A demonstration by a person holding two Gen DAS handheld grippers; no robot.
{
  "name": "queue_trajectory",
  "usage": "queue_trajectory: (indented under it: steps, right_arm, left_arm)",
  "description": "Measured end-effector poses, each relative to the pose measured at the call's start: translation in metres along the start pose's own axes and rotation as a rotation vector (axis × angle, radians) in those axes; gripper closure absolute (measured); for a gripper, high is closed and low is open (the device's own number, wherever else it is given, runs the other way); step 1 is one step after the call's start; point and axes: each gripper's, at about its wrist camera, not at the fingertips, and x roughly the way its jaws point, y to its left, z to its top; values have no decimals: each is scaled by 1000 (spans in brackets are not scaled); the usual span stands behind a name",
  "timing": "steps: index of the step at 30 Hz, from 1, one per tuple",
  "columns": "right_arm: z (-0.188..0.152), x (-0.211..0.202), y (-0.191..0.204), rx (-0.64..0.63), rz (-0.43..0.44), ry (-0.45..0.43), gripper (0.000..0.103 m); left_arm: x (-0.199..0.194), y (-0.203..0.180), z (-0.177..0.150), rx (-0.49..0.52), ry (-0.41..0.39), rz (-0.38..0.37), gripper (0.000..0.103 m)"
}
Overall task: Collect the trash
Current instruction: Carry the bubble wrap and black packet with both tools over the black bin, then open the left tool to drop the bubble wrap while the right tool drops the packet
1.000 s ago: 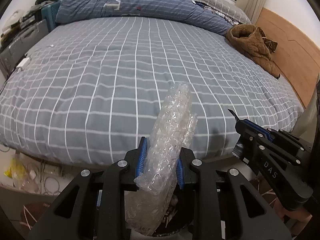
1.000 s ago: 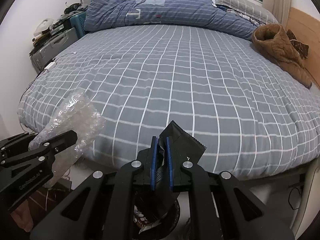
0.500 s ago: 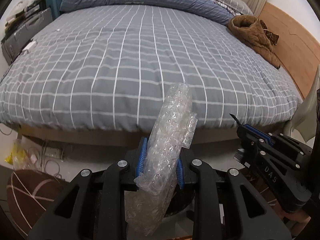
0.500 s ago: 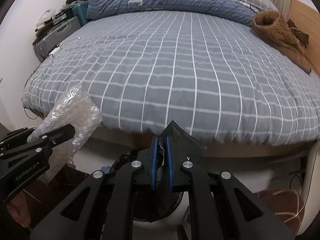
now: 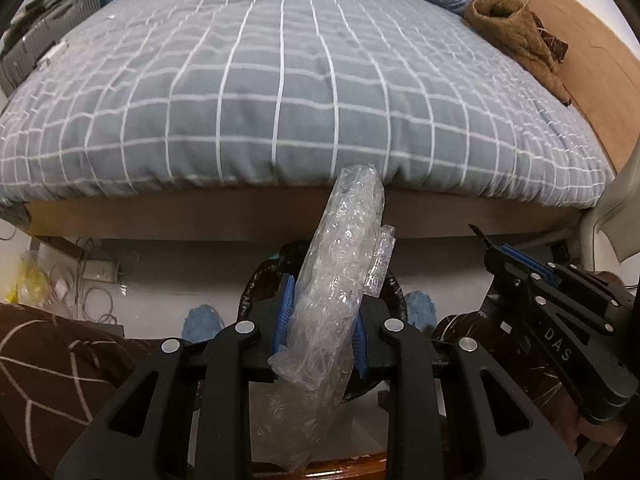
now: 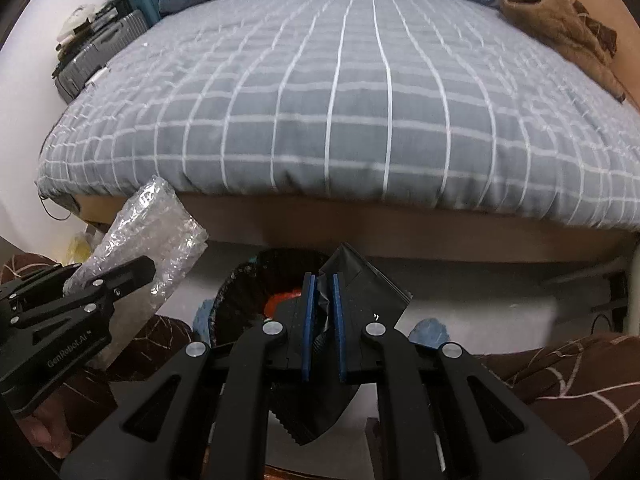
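The bin (image 6: 256, 280) holds something orange; left gripper (image 5: 320, 320) grips bubble wrap (image 5: 344, 264), right gripper (image 6: 320, 320) a black wrapper (image 6: 360, 288).

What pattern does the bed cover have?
Grey bed cover with a white grid of lines; clearest in the right wrist view.

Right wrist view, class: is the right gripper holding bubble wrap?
No, the right gripper is shut on a black wrapper; the bubble wrap sits in the left gripper.
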Motion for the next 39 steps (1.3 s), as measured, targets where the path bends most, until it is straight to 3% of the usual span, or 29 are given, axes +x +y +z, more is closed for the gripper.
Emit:
queue_trajectory:
  steps: [9,28,33,39]
  right_arm:
    - [-6,41,-8,6,4,81,94]
    - [0,90,-11,32,-2,165,94]
    - [1,95,-8,24,5,170,94]
    - [4,94,0,11,14,155,94]
  left_arm:
    - [60,12,-12,-12,114,18,78]
    - [114,-1,-12,4,198,46,72]
    - [106,4,-9,18,169,90,41]
    - [86,15,-1,36,98,113,22]
